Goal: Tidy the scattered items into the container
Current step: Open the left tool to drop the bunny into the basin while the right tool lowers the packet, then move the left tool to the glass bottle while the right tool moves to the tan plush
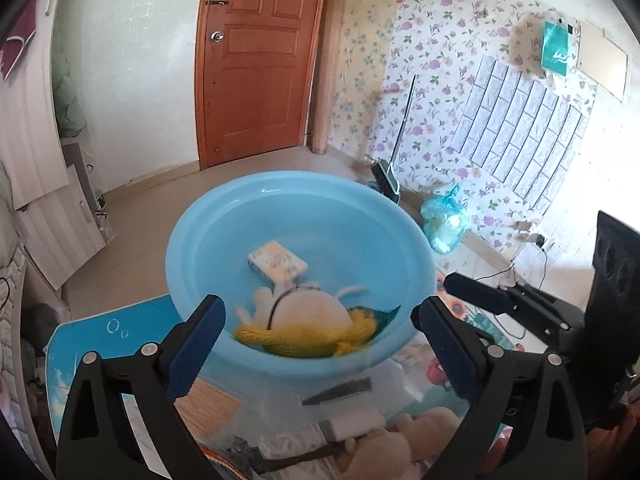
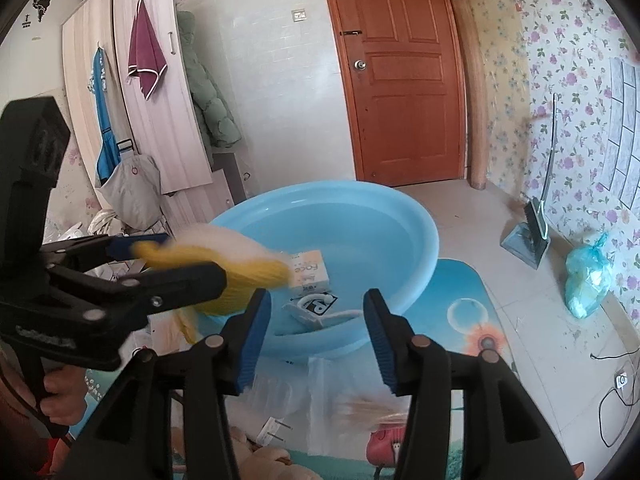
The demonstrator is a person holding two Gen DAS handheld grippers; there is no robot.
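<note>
A light blue basin (image 1: 224, 216) (image 2: 416, 236) stands on the table in front of both grippers. Inside lie a white box (image 1: 276, 264) (image 2: 310, 274), a white item with a black label (image 2: 316, 306), and a blurred yellow and white plush toy (image 1: 312, 320) (image 2: 240, 268). My left gripper (image 1: 320, 340) (image 2: 194, 258) is wide open over the basin's near rim; the toy is at its fingertips and the pads do not press on it. My right gripper (image 2: 318, 336) (image 1: 480, 292) is open with nothing between its fingers, just short of the rim.
The basin rests on a printed mat (image 2: 472, 292). On the near table lie a clear plastic bag (image 2: 344, 384), a beige plush bear (image 1: 404, 436), a grey blade-like piece (image 1: 340, 392) and a red item (image 2: 384, 444). A dustpan (image 2: 524, 244) and a blue bag (image 2: 588, 276) are on the floor.
</note>
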